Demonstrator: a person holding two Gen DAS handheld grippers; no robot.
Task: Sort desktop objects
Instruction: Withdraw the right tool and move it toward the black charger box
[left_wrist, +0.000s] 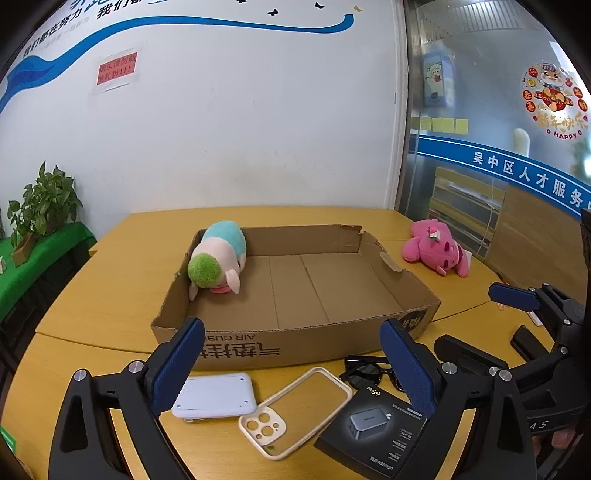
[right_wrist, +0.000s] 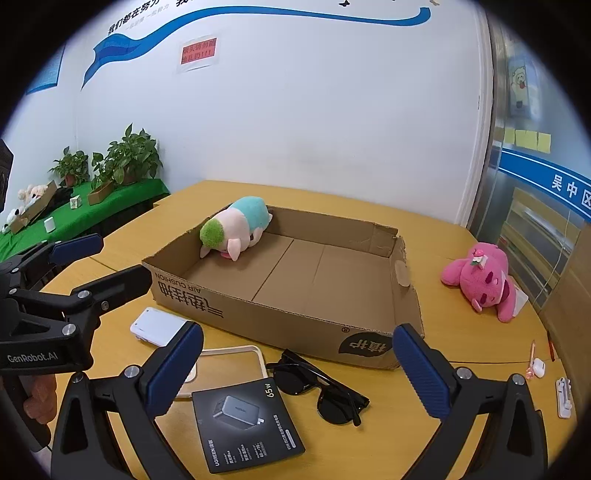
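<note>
A shallow cardboard box (left_wrist: 236, 345) (right_wrist: 258, 314) stands on the yellow table. A pastel plush with a green head (left_wrist: 218, 258) (right_wrist: 236, 227) lies in its far left corner. A pink plush (left_wrist: 436, 251) (right_wrist: 484, 282) lies on the table right of the box. In front of the box lie a white device (left_wrist: 218, 397) (right_wrist: 159, 326), a cream phone case (left_wrist: 295, 410) (right_wrist: 231, 360), black sunglasses (left_wrist: 364, 371) (right_wrist: 321, 387) and a black charger box (left_wrist: 373, 430) (right_wrist: 245, 422). My left gripper (left_wrist: 295, 369) is open above the phone case. My right gripper (right_wrist: 299, 373) is open above the sunglasses.
Small white items (right_wrist: 537, 367) lie near the table's right edge. A dark flat object (left_wrist: 528, 341) lies by the right gripper in the left wrist view. A green-covered side table with potted plants (right_wrist: 125, 158) stands to the left. A wall is behind, a glass partition to the right.
</note>
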